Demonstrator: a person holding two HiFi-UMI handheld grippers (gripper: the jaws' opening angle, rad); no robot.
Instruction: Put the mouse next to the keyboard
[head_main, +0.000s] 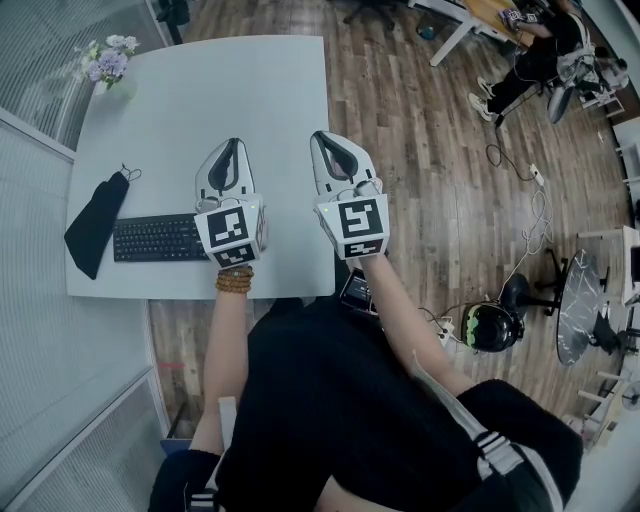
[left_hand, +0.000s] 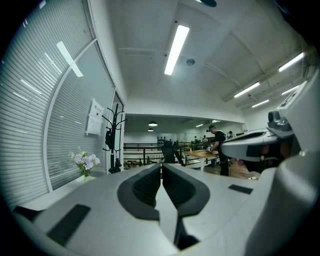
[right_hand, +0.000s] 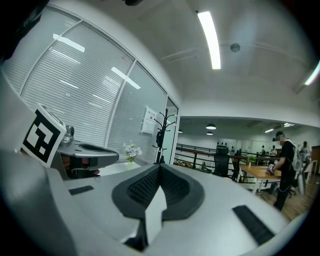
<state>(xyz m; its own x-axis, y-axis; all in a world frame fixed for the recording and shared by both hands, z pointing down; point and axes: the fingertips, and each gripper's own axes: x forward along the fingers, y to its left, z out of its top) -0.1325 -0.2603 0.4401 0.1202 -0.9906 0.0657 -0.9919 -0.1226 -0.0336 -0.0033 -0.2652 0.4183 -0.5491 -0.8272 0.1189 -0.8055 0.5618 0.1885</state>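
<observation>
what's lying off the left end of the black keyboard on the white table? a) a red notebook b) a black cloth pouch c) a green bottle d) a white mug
B: the head view shows a black cloth pouch lying on the white table just past the left end of the black keyboard. No mug, notebook or bottle is there.

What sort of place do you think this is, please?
Most likely an open-plan office: a flat black computer keyboard on a white table, glass partition walls with slatted blinds, and a black coat stand.
</observation>
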